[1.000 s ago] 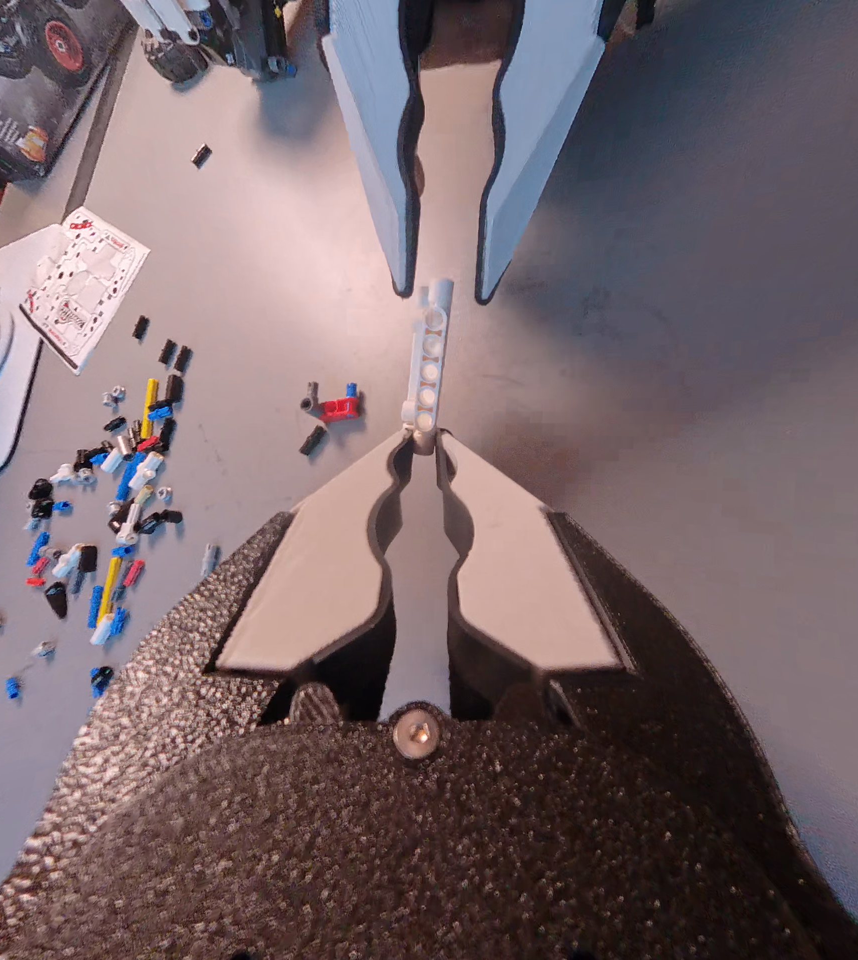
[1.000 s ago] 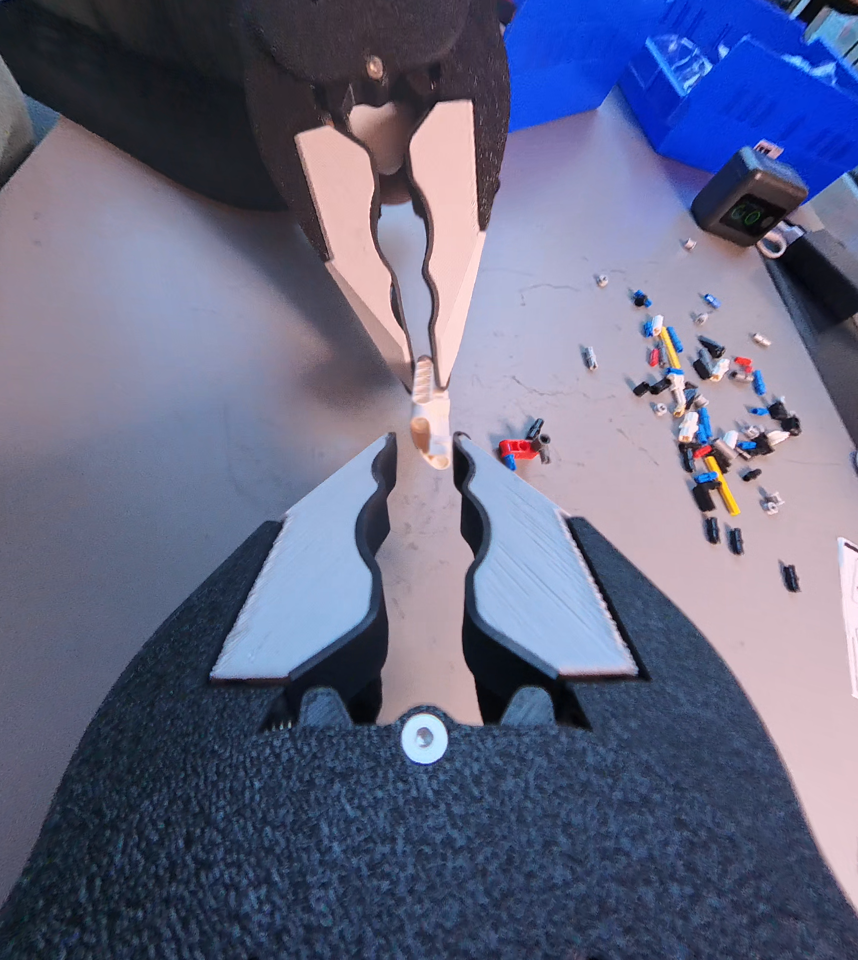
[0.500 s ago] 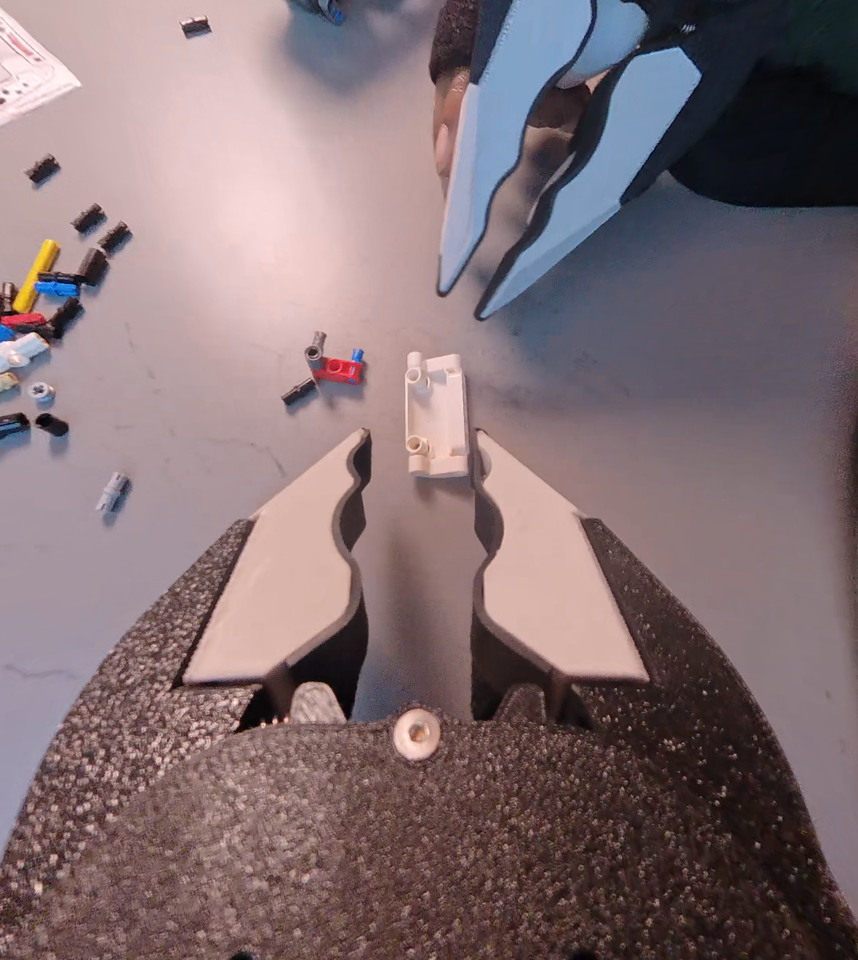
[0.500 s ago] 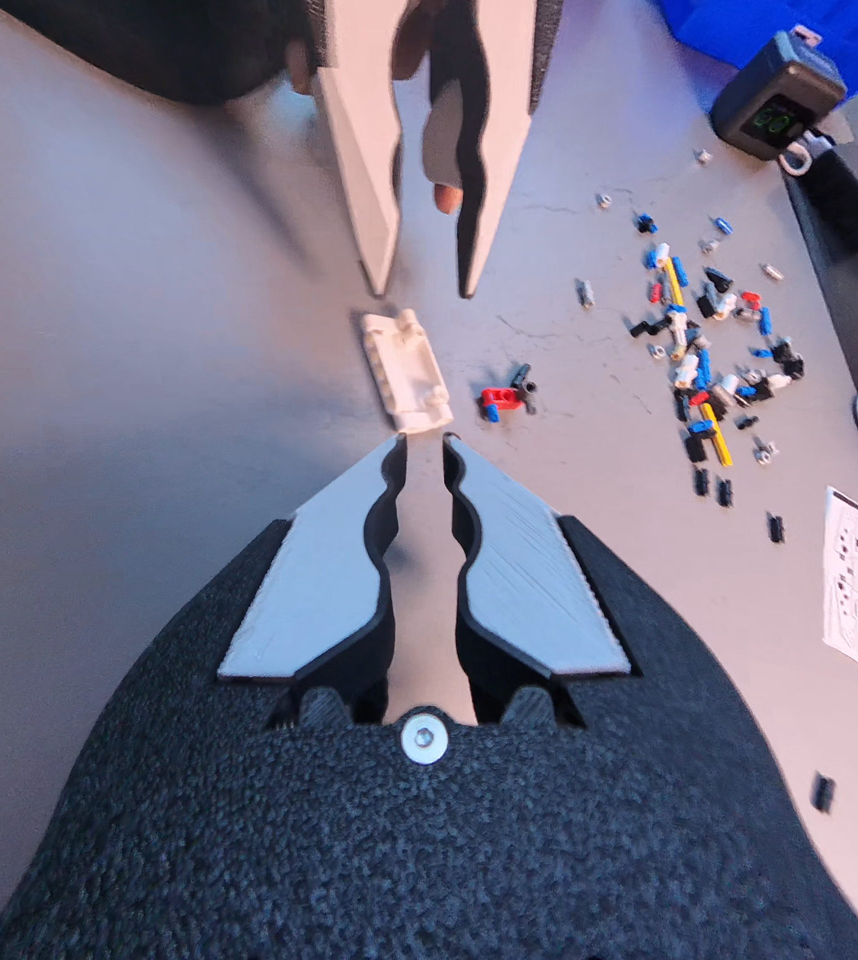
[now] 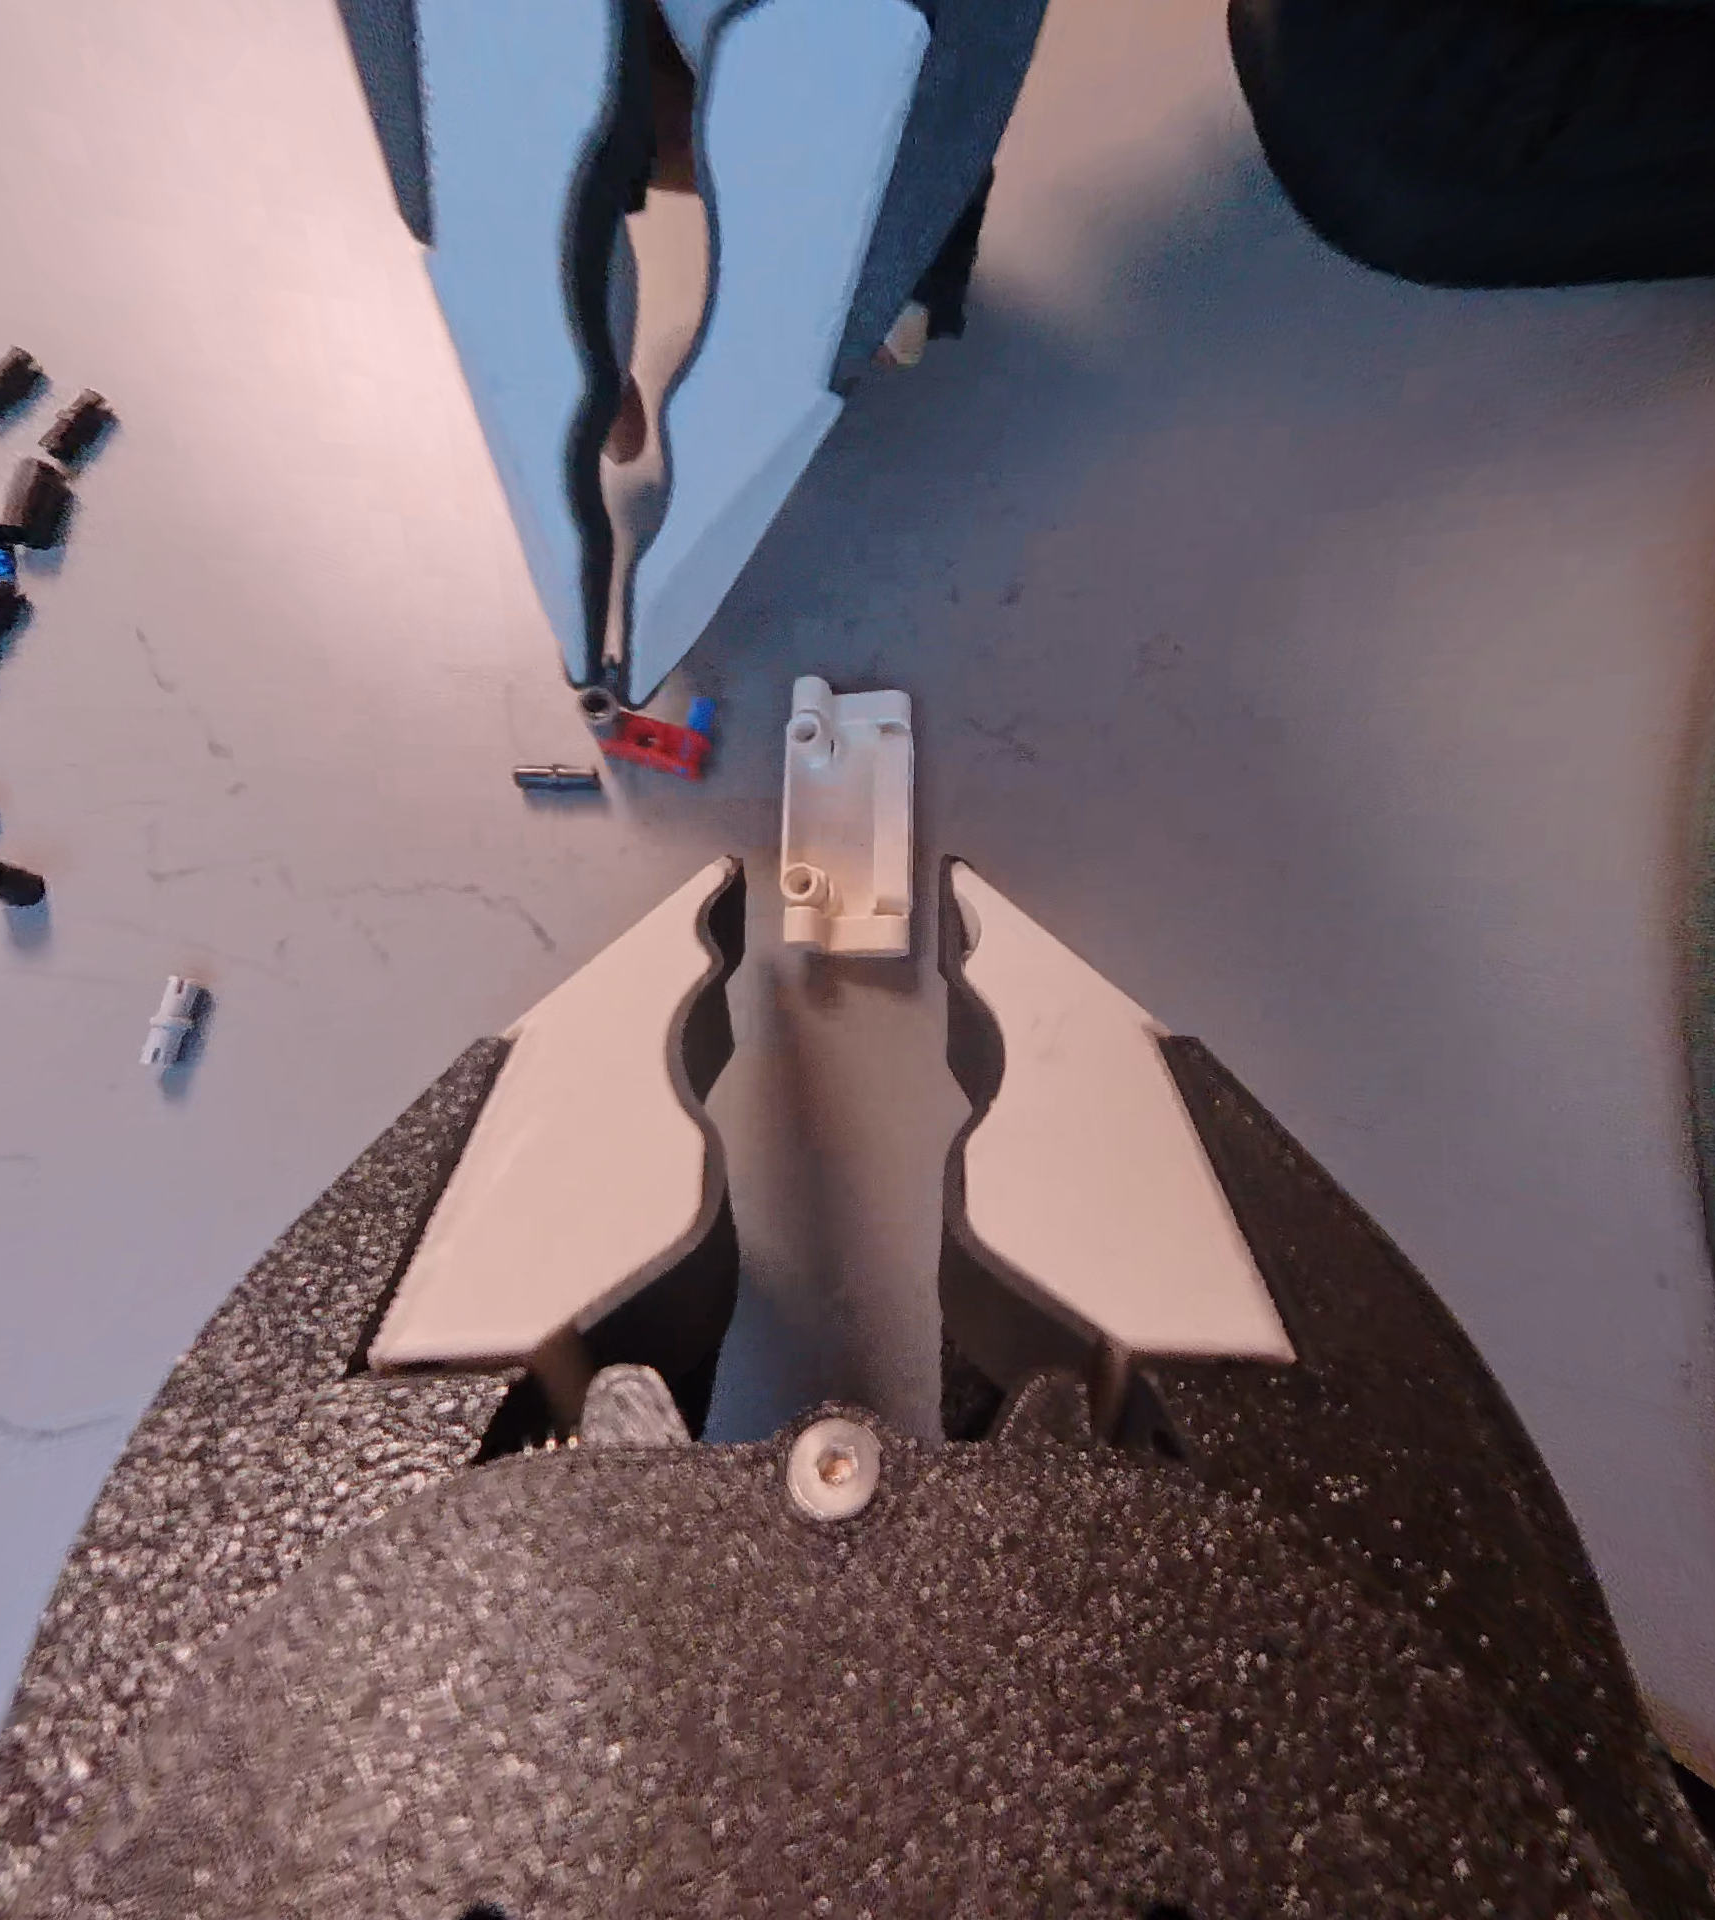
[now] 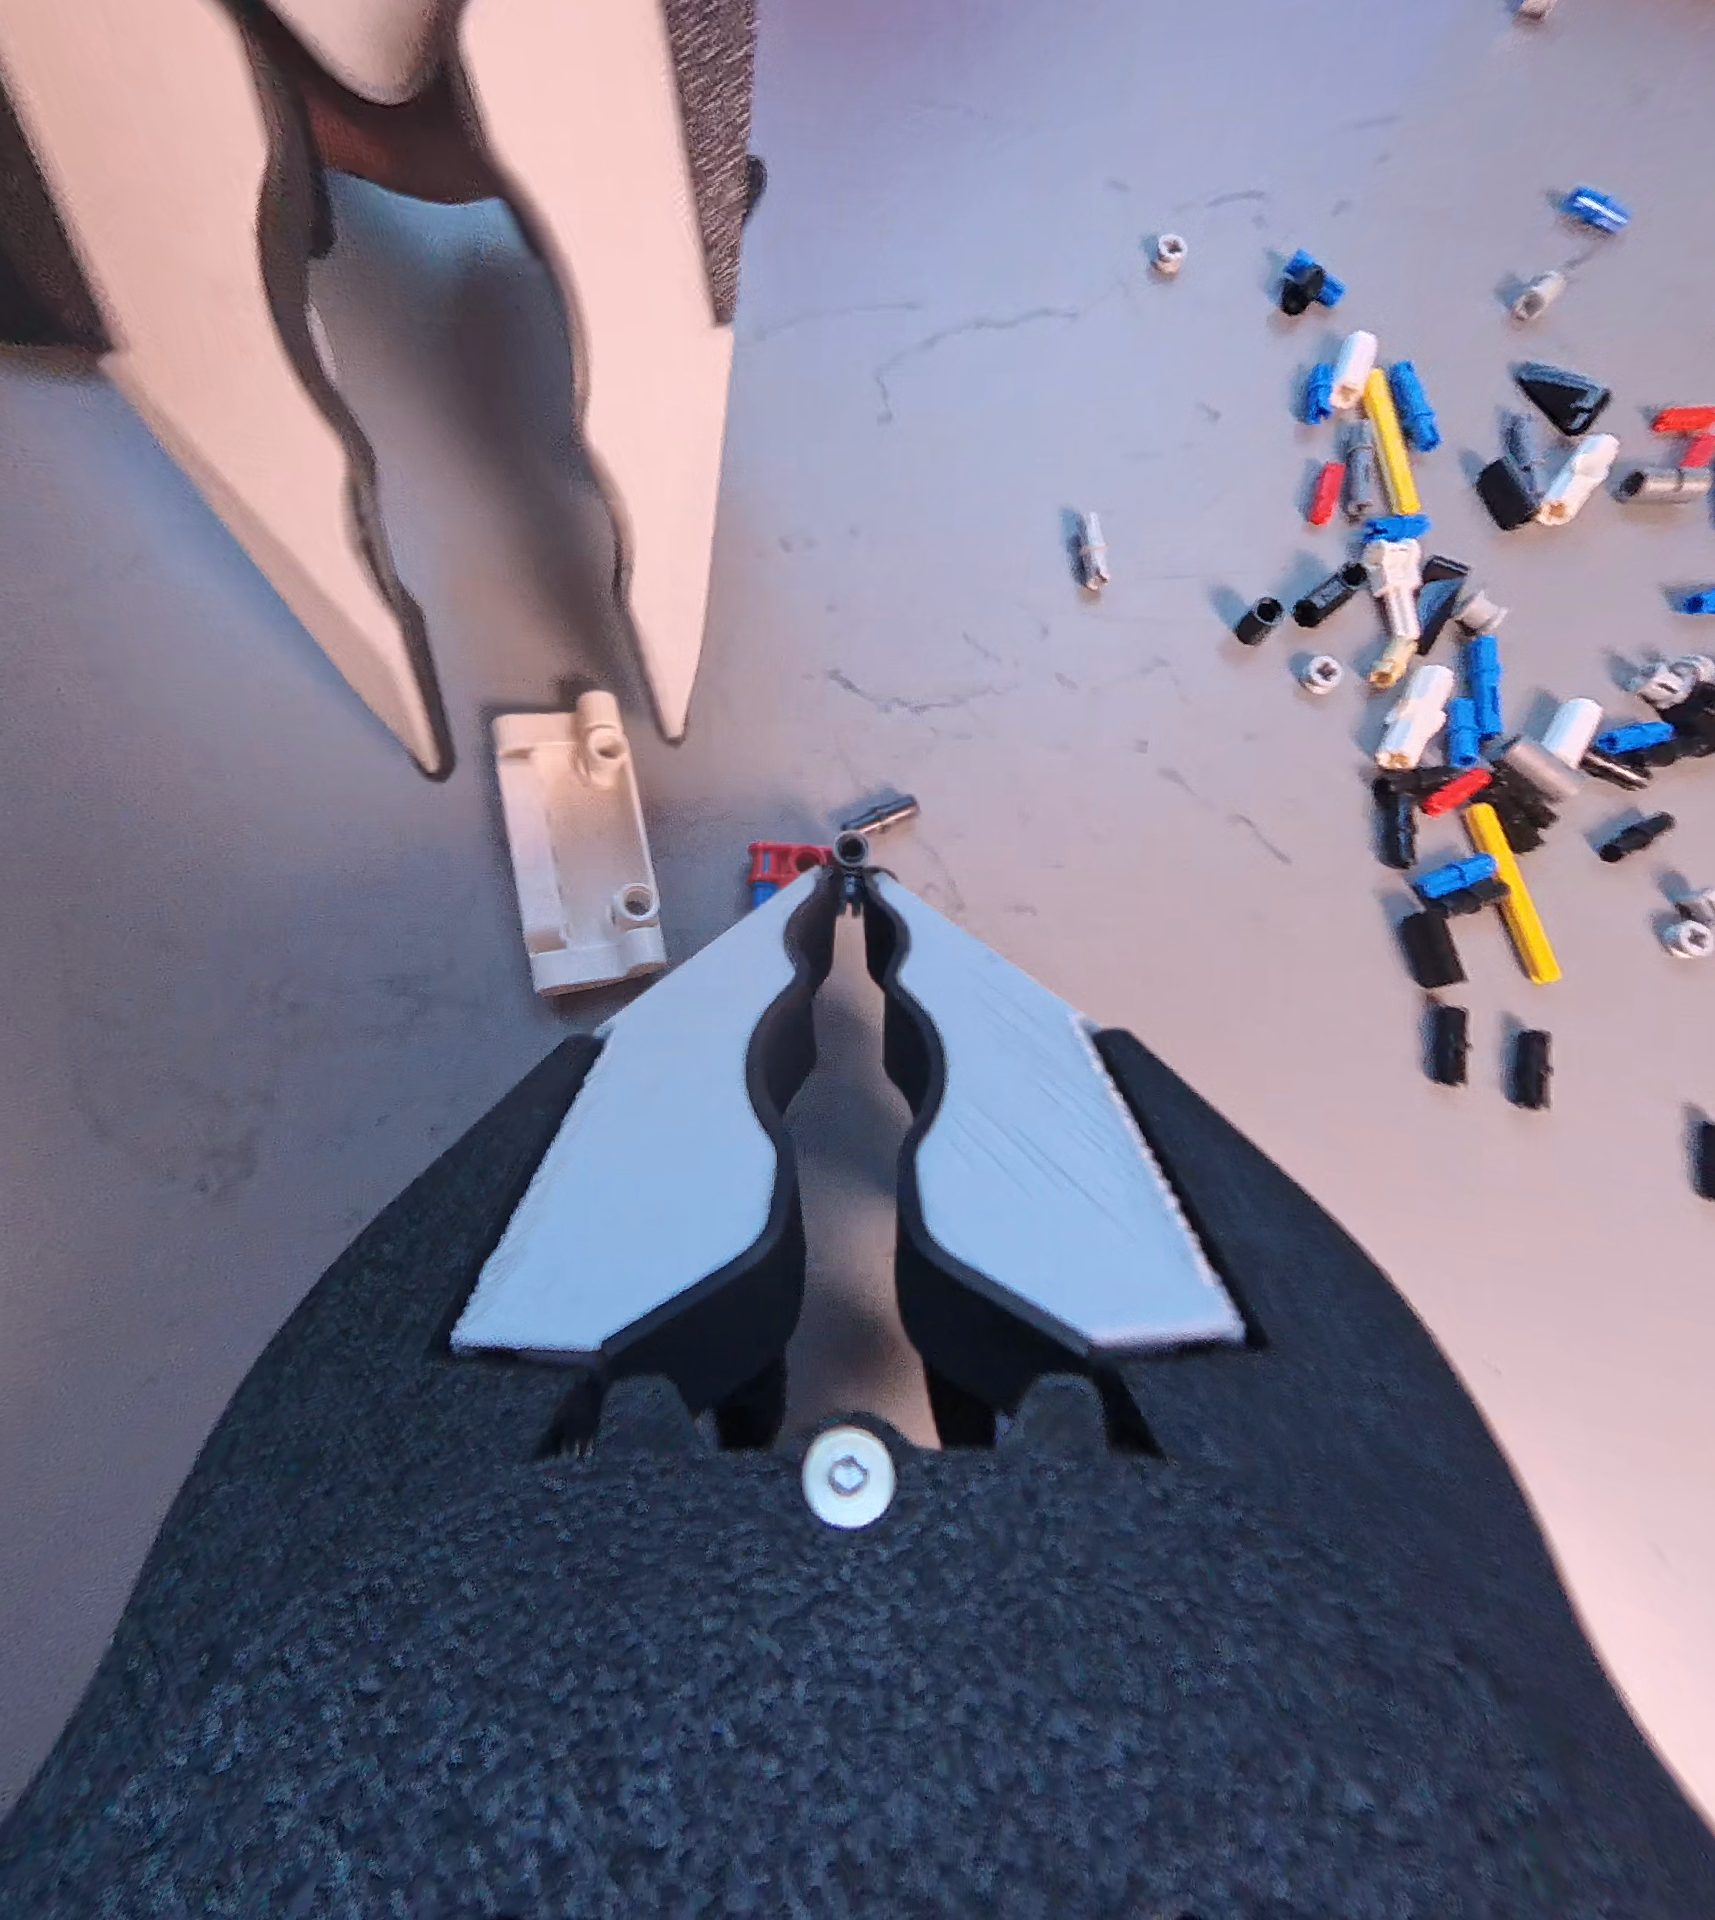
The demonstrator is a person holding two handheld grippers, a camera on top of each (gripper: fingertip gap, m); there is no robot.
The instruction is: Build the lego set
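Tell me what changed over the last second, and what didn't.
The left gripper let go of the white panel piece, which now lies flat on the table between its open jaws. The right gripper swung over to the small parts beside it and closed on a dark grey connector by the red piece. The scattered pile stayed put.

Left gripper (image 5: 840, 862): fingers spread wide, tips low over the table, nothing between them | Right gripper (image 6: 851, 881): fingers drawn together, tips pinching a small dark grey connector (image 6: 850, 850) | Pose: the two grippers point toward each other, tips near.
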